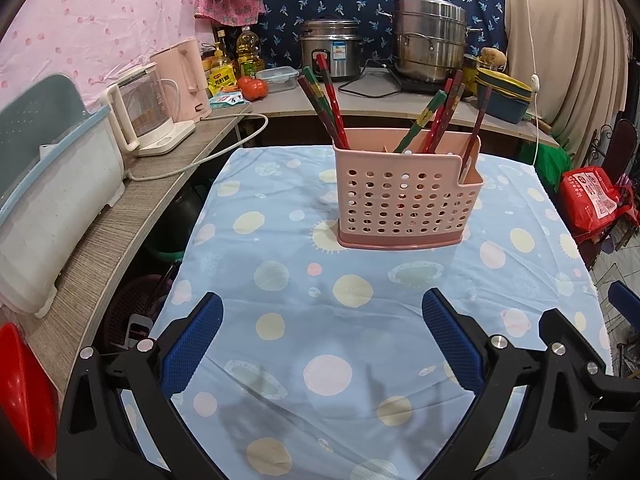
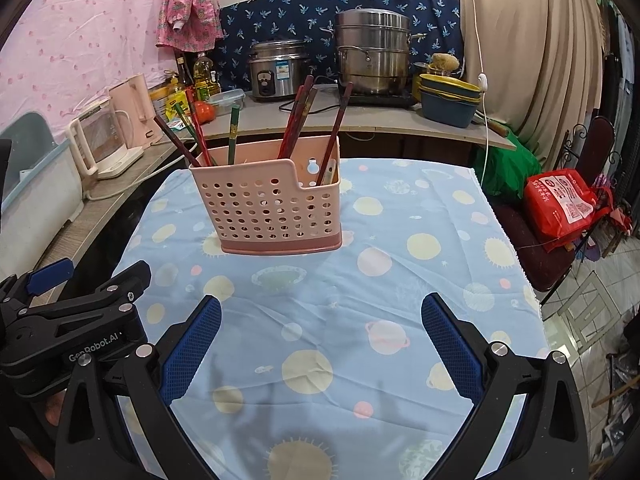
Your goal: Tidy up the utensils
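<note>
A pink perforated utensil holder [image 1: 404, 200] stands upright on the blue planet-print tablecloth [image 1: 320, 340]; it also shows in the right wrist view [image 2: 276, 208]. Several red and green chopsticks [image 1: 332, 108] stand in its compartments, also in the right wrist view [image 2: 298, 120]. My left gripper [image 1: 322, 340] is open and empty, hovering over the cloth well short of the holder. My right gripper [image 2: 320, 344] is open and empty, likewise in front of the holder. The left gripper's body [image 2: 72, 320] shows at the left of the right wrist view.
A side counter at the left holds a glass kettle [image 1: 144, 116], a pink kettle [image 1: 184, 80] and a white bin [image 1: 52, 208]. The back counter carries a rice cooker [image 1: 332, 48], a steel steamer pot [image 1: 430, 36], oil bottles and stacked bowls [image 1: 504, 92]. A red bag [image 2: 564, 204] sits on a chair at the right.
</note>
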The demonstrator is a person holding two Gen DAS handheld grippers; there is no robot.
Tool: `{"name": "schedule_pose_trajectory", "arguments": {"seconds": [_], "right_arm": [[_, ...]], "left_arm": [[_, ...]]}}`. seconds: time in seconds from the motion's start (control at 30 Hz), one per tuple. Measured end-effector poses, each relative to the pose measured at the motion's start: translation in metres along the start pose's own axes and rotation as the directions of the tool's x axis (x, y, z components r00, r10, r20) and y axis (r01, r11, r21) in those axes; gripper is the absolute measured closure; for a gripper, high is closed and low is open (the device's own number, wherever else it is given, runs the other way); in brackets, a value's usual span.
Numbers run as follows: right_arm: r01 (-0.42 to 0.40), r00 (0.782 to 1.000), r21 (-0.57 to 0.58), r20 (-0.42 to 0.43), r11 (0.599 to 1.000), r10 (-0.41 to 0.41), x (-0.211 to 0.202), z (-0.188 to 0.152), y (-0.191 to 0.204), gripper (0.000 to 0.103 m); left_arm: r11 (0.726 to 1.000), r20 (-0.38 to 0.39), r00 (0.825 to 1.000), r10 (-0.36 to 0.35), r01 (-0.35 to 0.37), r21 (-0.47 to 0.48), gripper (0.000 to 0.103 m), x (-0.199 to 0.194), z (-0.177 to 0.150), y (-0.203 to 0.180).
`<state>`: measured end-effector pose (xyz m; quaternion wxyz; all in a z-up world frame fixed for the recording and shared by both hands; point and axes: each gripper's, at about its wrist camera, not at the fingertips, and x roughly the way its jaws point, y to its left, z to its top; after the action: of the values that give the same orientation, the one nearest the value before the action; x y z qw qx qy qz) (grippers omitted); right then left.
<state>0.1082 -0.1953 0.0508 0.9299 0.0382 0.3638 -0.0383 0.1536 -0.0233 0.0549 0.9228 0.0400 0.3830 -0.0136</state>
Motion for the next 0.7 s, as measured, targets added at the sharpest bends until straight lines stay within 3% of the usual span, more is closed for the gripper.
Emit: {"name": "schedule_pose_trajectory", "arguments": {"seconds": [0.7], "right_arm": [[0.0, 1.0, -0.001, -0.001, 1.0, 0.0, 0.0003, -0.0002, 0.0004, 0.006]], "left_arm": [[1.0, -0.009, 1.0, 0.0, 0.0, 0.0, 0.008, 0.002, -0.0013, 0.001]]}}
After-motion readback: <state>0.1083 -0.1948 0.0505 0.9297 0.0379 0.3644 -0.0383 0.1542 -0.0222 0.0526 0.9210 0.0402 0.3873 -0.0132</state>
